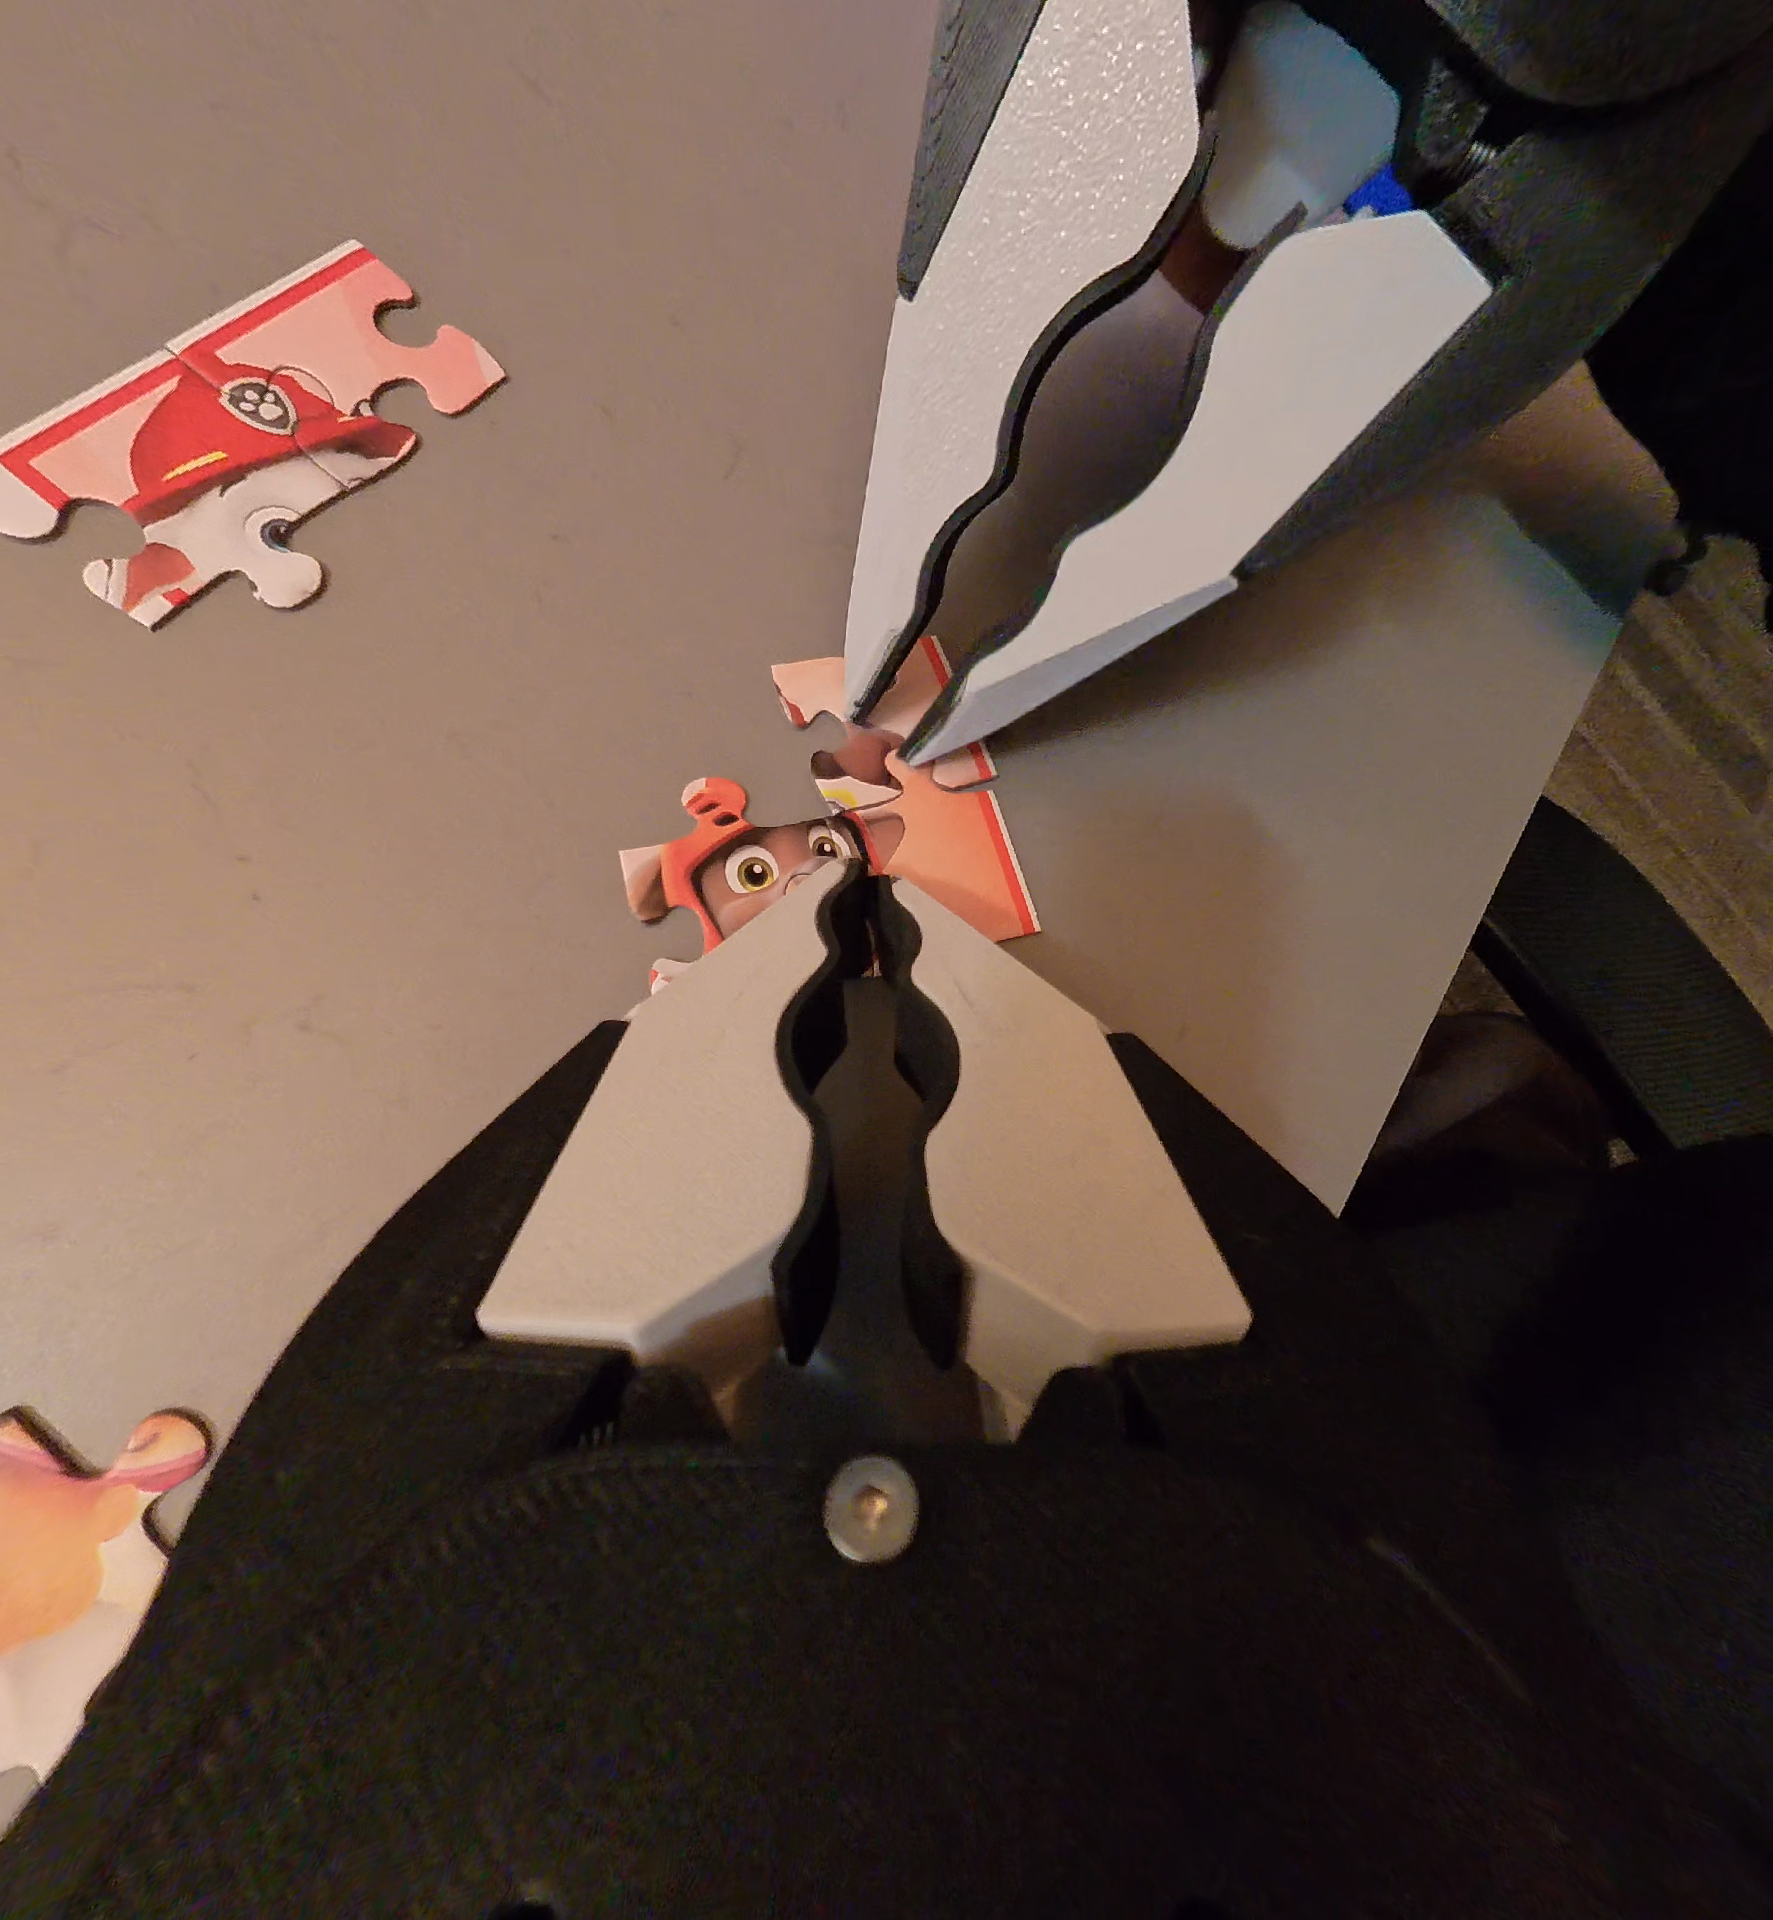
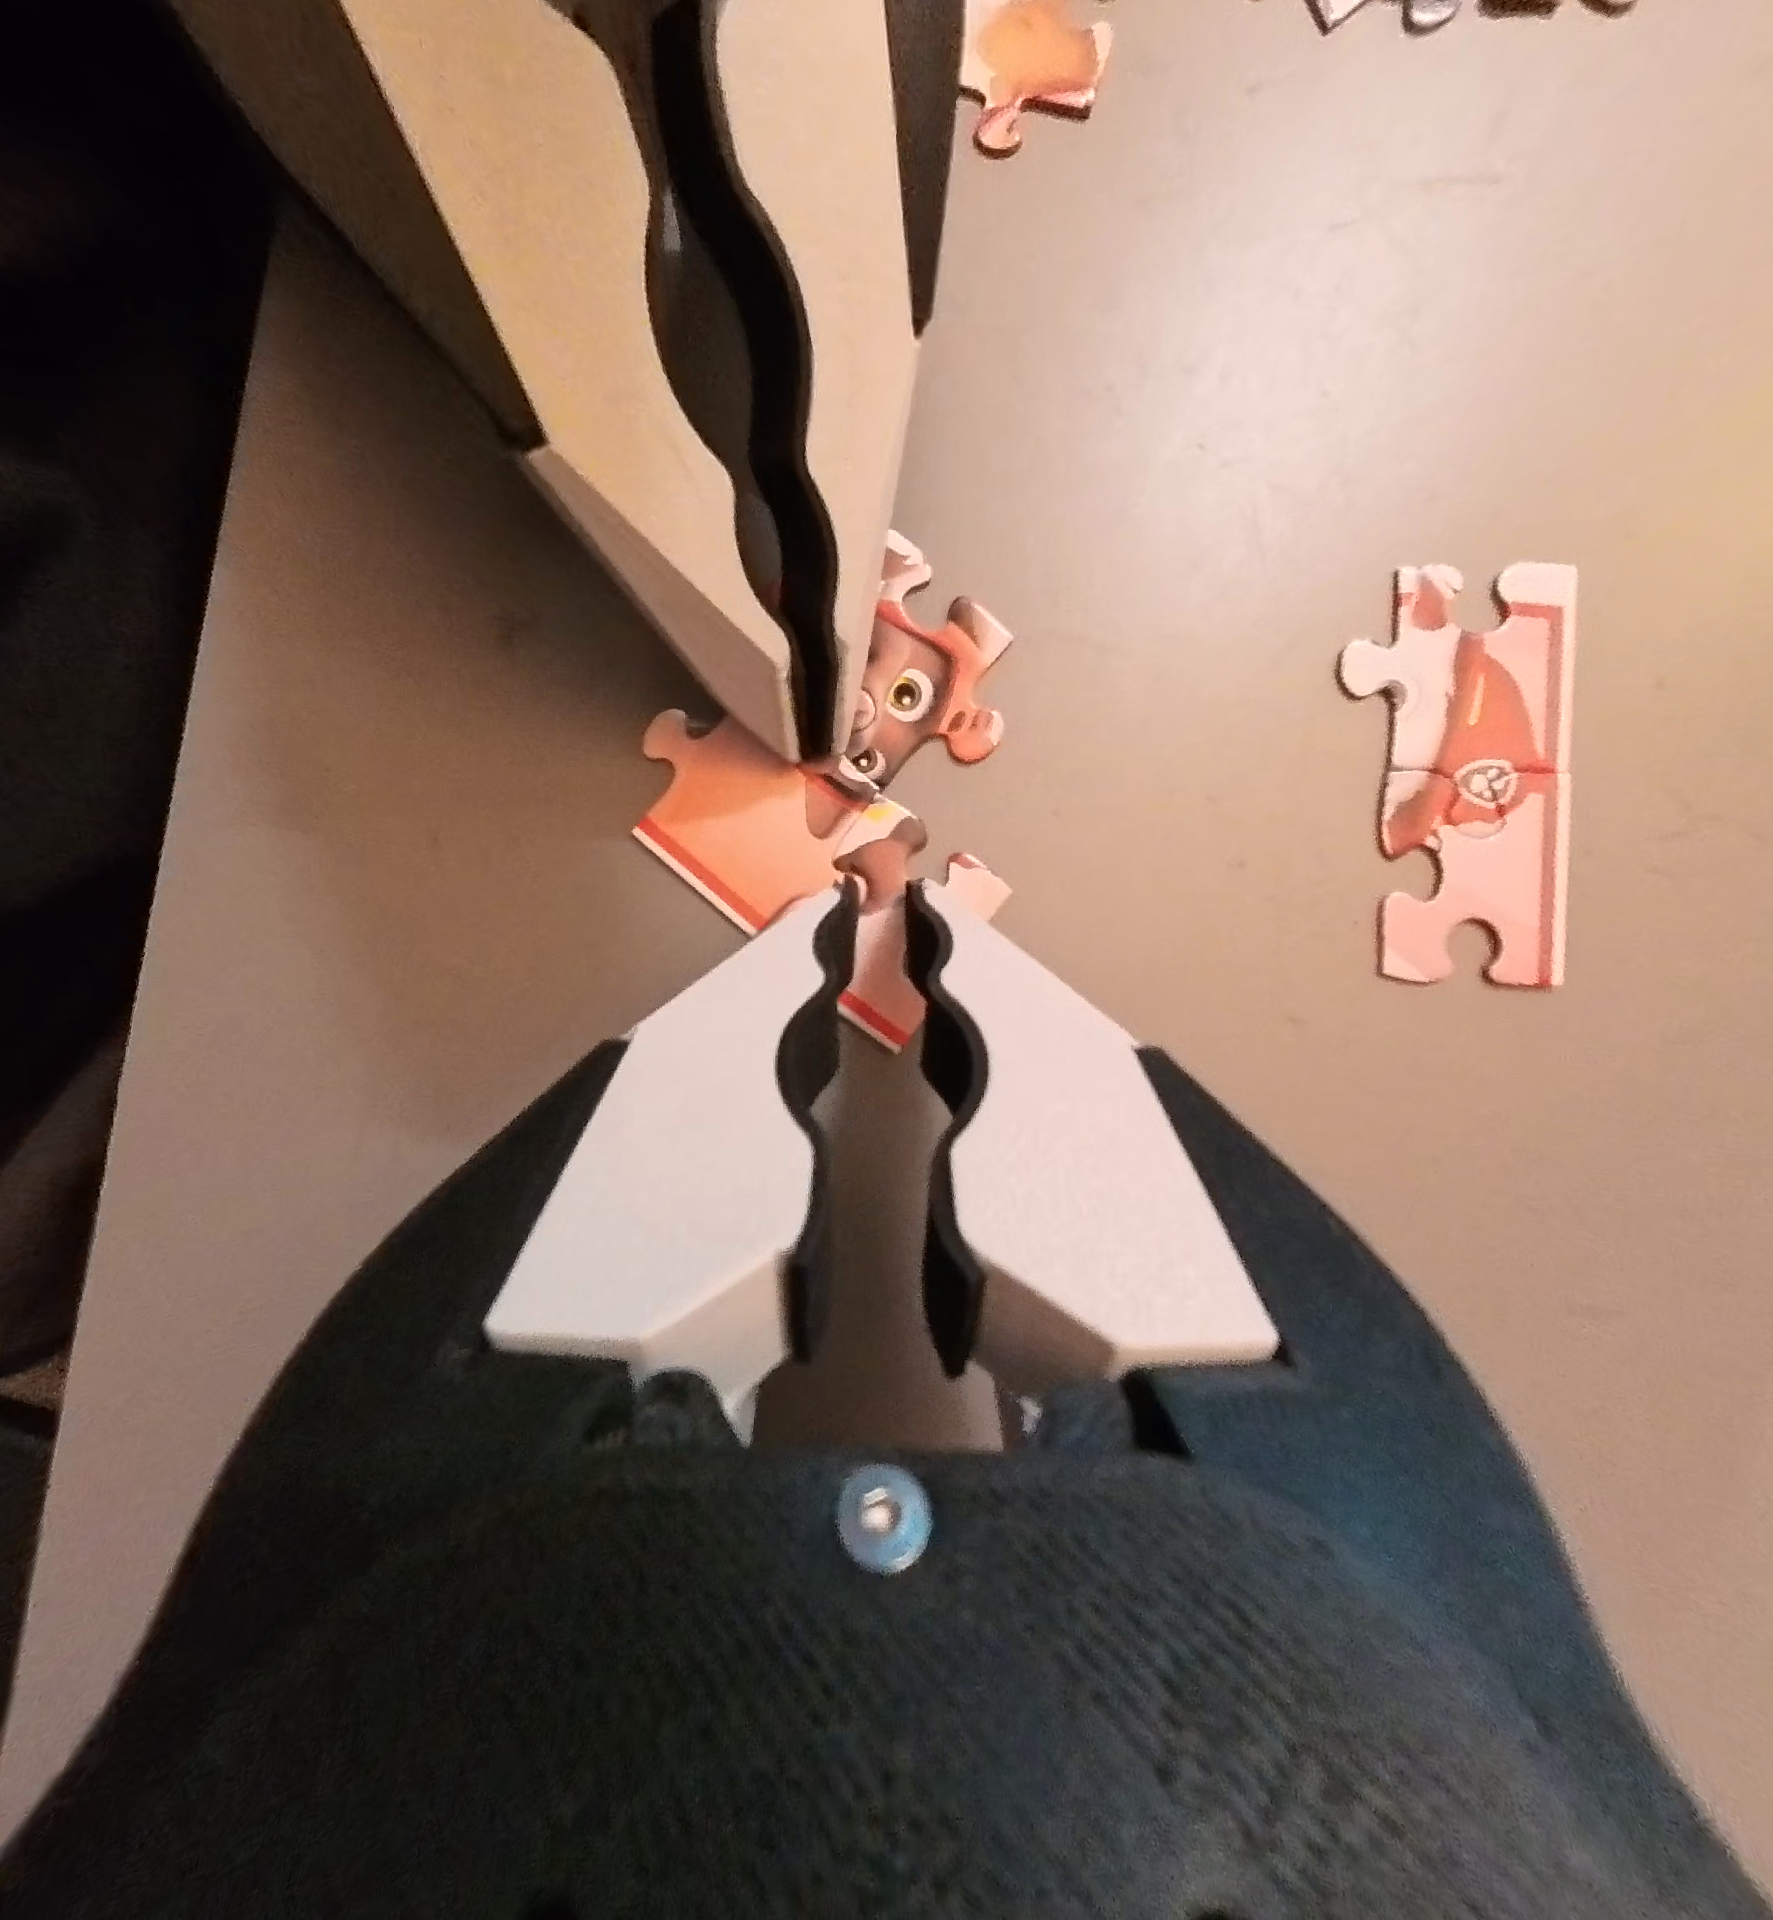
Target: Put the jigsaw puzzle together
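Observation:
On the grey table (image 1: 394, 935) a puzzle piece with a cartoon pup's face (image 1: 726, 873) is joined to an orange piece with a red-and-white border (image 1: 960, 862). My left gripper (image 1: 861, 878) is shut, and its tips rest on the seam between these two. A third bordered piece (image 1: 809, 691) lies flat just beyond, its knob at the orange piece's socket. My right gripper (image 2: 877, 894) stands over that third piece (image 2: 877, 971) with its jaws slightly apart; the piece lies flat beneath them, not pinched. The right gripper also shows in the left wrist view (image 1: 882, 727), and the left gripper in the right wrist view (image 2: 814, 743).
Two joined pieces with a red helmet (image 1: 207, 436) lie apart on the table; they also show in the right wrist view (image 2: 1474, 779). Another orange piece (image 1: 30, 1527) lies near my left gripper's body. The table edge (image 1: 1464, 935) runs close by, with a dark chair (image 1: 1640, 997) beyond. Left and right tips are no more than a few centimetres apart.

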`<state>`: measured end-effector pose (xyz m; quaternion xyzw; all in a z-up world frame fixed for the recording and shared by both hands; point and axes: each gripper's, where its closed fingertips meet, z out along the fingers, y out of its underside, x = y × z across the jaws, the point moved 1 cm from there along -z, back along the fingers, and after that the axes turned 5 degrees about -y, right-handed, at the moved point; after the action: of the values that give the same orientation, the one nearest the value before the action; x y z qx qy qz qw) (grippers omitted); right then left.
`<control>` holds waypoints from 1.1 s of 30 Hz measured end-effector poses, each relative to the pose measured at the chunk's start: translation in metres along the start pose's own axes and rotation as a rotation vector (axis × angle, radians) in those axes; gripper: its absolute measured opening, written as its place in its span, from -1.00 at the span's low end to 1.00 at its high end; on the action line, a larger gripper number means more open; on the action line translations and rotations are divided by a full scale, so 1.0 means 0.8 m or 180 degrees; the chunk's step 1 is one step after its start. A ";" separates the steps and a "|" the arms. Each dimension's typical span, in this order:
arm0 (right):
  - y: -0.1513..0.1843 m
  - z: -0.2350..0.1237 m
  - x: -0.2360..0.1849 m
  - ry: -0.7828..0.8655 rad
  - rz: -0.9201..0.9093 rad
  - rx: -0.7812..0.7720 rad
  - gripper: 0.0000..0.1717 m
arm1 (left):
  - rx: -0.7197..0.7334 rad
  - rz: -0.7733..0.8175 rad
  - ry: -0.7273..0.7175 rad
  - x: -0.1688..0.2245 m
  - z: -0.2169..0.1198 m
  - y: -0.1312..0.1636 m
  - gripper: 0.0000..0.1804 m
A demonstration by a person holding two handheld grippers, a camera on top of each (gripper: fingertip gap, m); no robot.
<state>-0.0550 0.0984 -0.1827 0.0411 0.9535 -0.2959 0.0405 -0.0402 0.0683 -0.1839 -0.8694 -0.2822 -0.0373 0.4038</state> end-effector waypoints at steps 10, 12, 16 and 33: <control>0.000 0.000 -0.006 0.0402 0.0025 0.0057 -1.00 | 0.0001 0.0000 0.0001 0.000 0.000 0.000 -1.00; -0.001 -0.004 -0.011 0.0353 0.0076 0.0218 -1.00 | 0.0002 0.0006 -0.0005 0.000 0.000 0.000 -1.00; 0.009 -0.009 -0.013 0.0287 0.0225 0.0283 -1.00 | 0.0000 0.0014 -0.0008 0.000 0.000 0.000 -1.00; 0.007 -0.003 -0.017 0.0468 0.0981 -0.0042 -1.00 | -0.0001 0.0063 -0.0054 0.000 0.000 0.000 -1.00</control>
<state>-0.0412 0.1036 -0.1827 0.2081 0.9382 -0.2762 0.0159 -0.0402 0.0686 -0.1842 -0.8725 -0.2769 -0.0260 0.4017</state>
